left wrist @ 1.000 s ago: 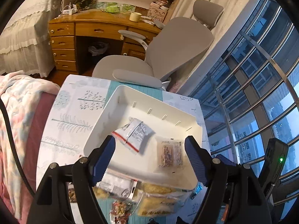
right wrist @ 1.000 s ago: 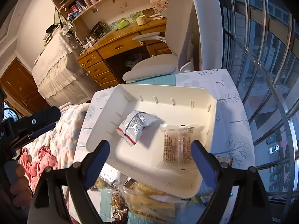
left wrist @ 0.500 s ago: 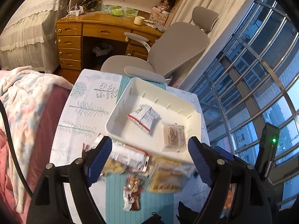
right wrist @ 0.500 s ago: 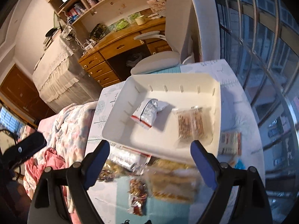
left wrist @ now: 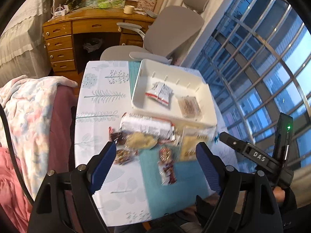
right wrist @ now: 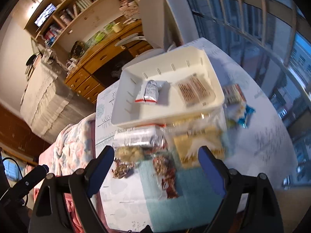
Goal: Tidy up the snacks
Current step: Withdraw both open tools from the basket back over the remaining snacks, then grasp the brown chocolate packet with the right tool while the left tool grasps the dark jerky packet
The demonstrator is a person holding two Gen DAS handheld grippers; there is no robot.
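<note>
A white tray (left wrist: 139, 89) (right wrist: 124, 89) sits at the far end of the small table and holds a silver-and-red packet (left wrist: 160, 93) (right wrist: 148, 94) and a clear packet of brown bars (left wrist: 189, 106) (right wrist: 194, 89). Several loose snack packets (left wrist: 147, 128) (right wrist: 140, 136) lie heaped on the cloth in front of the tray, among them a yellow one (left wrist: 191, 145) (right wrist: 198, 145) and a red-brown one (left wrist: 167, 165) (right wrist: 167, 174). My left gripper (left wrist: 156, 163) and right gripper (right wrist: 156, 163) both hover open above the near side of the heap, nothing between their fingers.
The table wears a white cloth with tree prints (left wrist: 101, 97) and a teal runner (left wrist: 171, 190). A grey office chair (left wrist: 165, 35) and a wooden desk (left wrist: 77, 31) stand beyond it, a bed with a blanket (left wrist: 25, 112) to the left, windows to the right. More packets (right wrist: 237, 101) lie right of the tray.
Both grippers have drawn back from over the tray toward the near end of the table. The heap of loose packets has come into full view. Both wrists have rolled.
</note>
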